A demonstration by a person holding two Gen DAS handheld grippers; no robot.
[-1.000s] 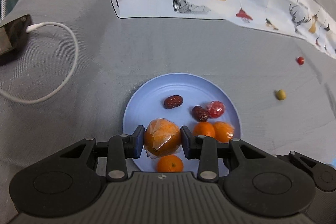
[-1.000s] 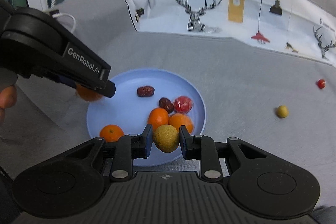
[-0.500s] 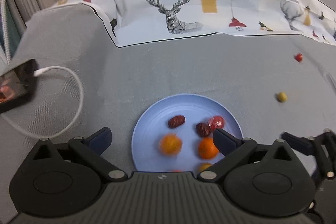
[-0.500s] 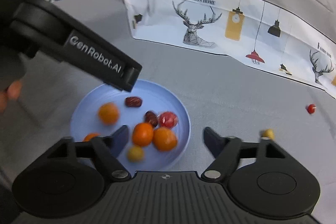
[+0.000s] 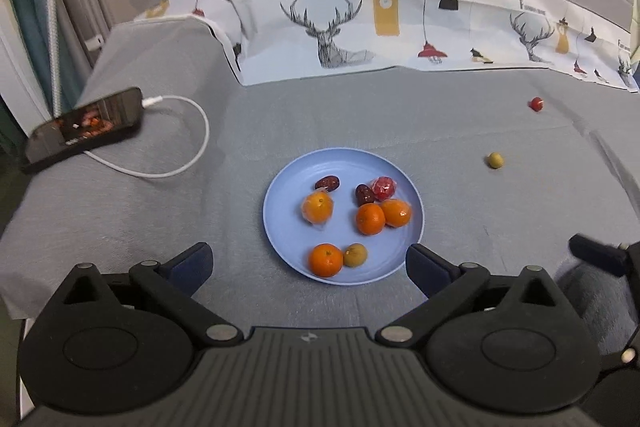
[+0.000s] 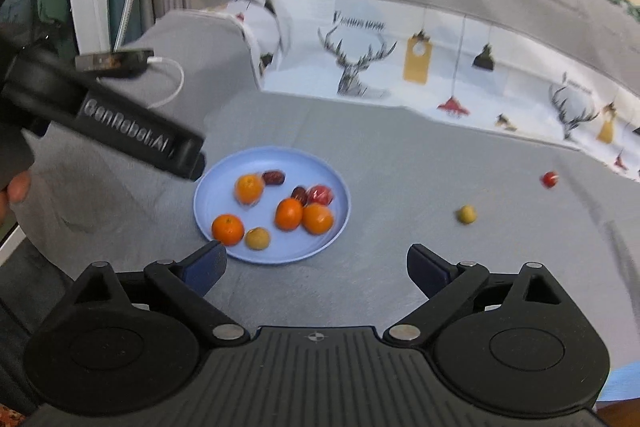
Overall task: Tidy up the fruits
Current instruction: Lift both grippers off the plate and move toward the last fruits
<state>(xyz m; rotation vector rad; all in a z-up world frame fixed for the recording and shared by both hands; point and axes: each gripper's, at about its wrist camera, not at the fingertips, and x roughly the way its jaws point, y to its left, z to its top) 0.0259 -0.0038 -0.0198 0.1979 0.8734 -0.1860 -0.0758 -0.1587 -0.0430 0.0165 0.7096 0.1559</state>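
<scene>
Grey-covered surface (image 5: 400, 115), deer-print cloth (image 5: 360, 27) behind

Both my wrist cams look down and forward past their fingers, sharing the blue plate (image 5: 276, 223) (image 6: 204, 203), right cam further right.

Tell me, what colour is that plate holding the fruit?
Light blue; the plate shows best in the left wrist view.

Plate (image 5: 280, 211): I see pale blue.
Citrus fruits (image 5: 370, 219): orange.
Dates (image 5: 327, 183): dark red-brown.
Wrapped fruit (image 5: 384, 188): red.
Round fruit on plate (image 5: 355, 255): yellow-brown.
Loose fruits: one olive-green (image 5: 495, 160), one red (image 5: 535, 103).
Sofa cover (image 5: 160, 219): I read grey.
Cloth (image 5: 400, 39): white, with deer and lamp prints.
Cable (image 5: 192, 147): white.
</scene>
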